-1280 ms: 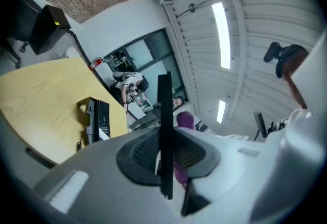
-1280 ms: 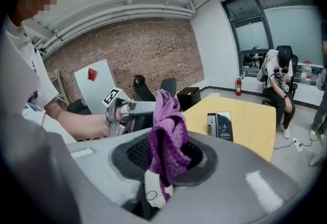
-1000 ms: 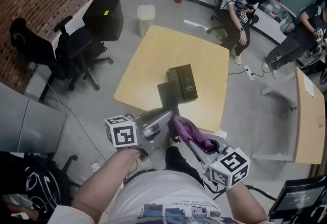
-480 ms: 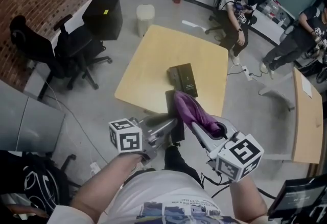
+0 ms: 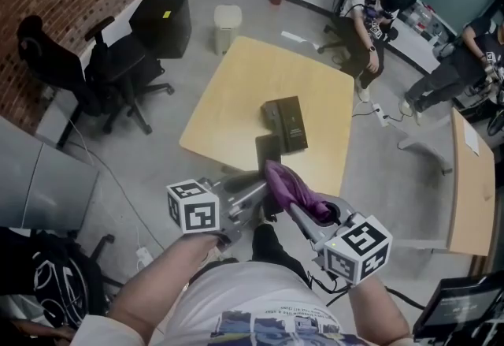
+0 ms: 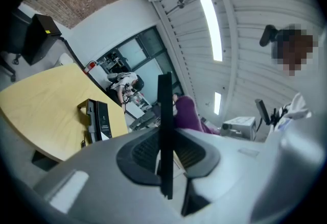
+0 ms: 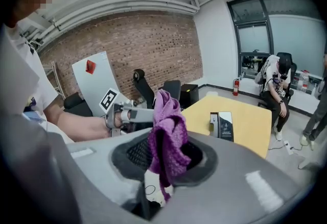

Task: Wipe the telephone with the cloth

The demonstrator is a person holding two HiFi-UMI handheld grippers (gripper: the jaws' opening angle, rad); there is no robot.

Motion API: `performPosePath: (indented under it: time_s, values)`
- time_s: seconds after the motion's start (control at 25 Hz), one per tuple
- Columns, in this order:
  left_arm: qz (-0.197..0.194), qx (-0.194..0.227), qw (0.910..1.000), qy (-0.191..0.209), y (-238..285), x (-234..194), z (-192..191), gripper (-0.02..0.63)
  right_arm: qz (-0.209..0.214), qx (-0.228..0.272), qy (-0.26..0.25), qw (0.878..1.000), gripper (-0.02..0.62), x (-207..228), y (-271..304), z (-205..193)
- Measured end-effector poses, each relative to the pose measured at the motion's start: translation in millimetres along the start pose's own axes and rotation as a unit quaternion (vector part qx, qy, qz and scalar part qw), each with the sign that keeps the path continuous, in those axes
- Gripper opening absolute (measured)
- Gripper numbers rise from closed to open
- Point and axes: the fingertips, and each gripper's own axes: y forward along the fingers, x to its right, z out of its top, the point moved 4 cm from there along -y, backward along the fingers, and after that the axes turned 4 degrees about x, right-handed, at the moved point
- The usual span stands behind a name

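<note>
My left gripper [image 5: 262,181] is shut on a thin flat black phone [image 5: 268,152], held up over the near edge of the yellow table [image 5: 236,100]. In the left gripper view the phone [image 6: 164,126] stands edge-on between the jaws. My right gripper [image 5: 298,209] is shut on a purple cloth [image 5: 290,185], bunched up and touching the phone's lower right edge. In the right gripper view the cloth [image 7: 166,136] sticks up from the jaws, with the left gripper [image 7: 134,113] behind it. A dark box-like unit [image 5: 285,124] lies on the table.
Black office chairs [image 5: 110,68] and a black cabinet [image 5: 161,21] stand to the left, with a white bin [image 5: 227,25] behind the table. People sit and stand at the back right [image 5: 370,5]. A second table [image 5: 468,179] is on the right.
The right gripper swept the cloth up along the phone half a second ago and has drawn back down. The left gripper has raised the phone slightly toward the table.
</note>
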Motion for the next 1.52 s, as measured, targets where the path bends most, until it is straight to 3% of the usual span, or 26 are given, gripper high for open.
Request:
performPosePath:
  time_s: [0.52,0.76,1.16,1.52]
  values:
    - [-0.002,0.032,0.9993,-0.022,-7,1,20,0.084,-0.003,-0.061,-0.004,0.998,0.084,-17,-11,-51]
    - [0.004,0.023,0.9997,-0.008,-8,-1,14,0.084,-0.016,-0.026,-0.04,0.999,0.084,-18,-26,-15]
    - [0.006,-0.015,0.9997,0.017,-3,5,-9,0.084,-0.023,0.027,-0.055,0.998,0.084,-7,-2,44]
    - [0.008,-0.002,1.0,0.003,-8,4,-5,0.084,-0.007,-0.011,-0.046,0.999,0.084,-15,10,18]
